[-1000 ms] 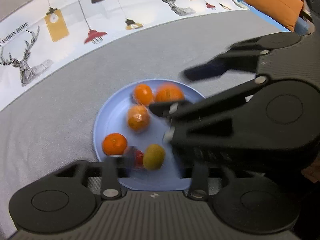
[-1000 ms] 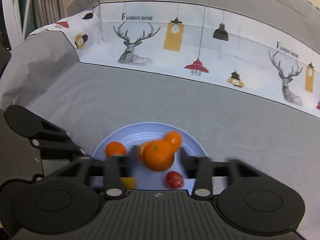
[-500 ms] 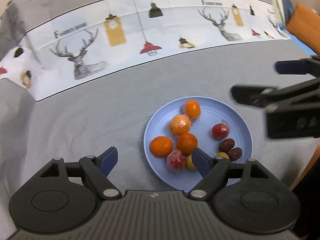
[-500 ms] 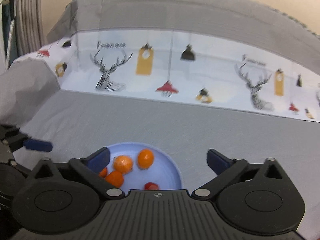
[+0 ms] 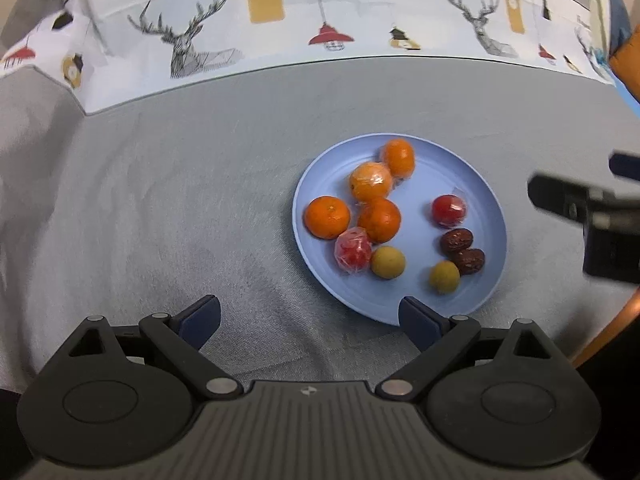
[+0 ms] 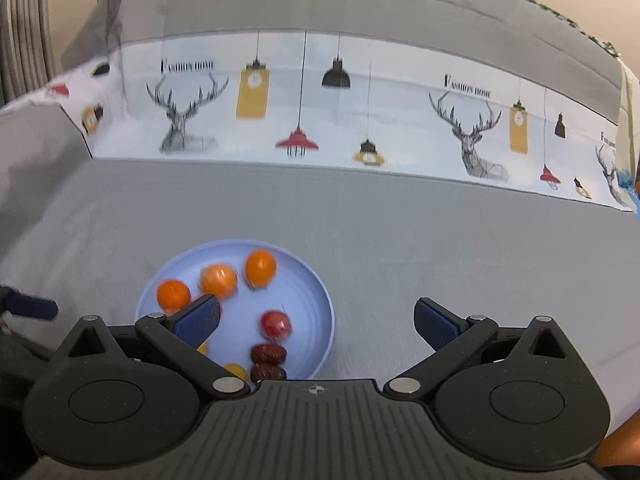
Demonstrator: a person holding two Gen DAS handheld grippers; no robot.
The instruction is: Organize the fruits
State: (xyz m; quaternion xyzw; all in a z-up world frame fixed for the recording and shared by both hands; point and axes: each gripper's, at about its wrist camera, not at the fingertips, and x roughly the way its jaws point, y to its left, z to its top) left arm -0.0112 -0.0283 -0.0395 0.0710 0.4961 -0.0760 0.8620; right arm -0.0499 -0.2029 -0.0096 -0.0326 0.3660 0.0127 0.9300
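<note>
A light blue plate [image 5: 320,176] lies on the grey cloth and holds several fruits: oranges [image 5: 327,217], a wrapped red fruit [image 5: 353,249], a red fruit [image 5: 449,210], two dark dates [image 5: 457,240] and two small yellow fruits [image 5: 387,262]. My left gripper [image 5: 310,318] is open and empty, near the plate's front edge. My right gripper [image 6: 316,320] is open and empty above the plate [image 6: 316,280], and also shows at the right of the left wrist view [image 5: 580,204].
A white cloth band printed with deer and lamps [image 5: 320,24] runs along the back. Grey cloth [image 5: 160,200] covers the surface around the plate. An orange cushion [image 5: 626,60] sits at the far right.
The right gripper let go of an orange onto the plate, opened and pulled back. The left gripper opened and pulled back to the left. All fruit now rests on the plate.
</note>
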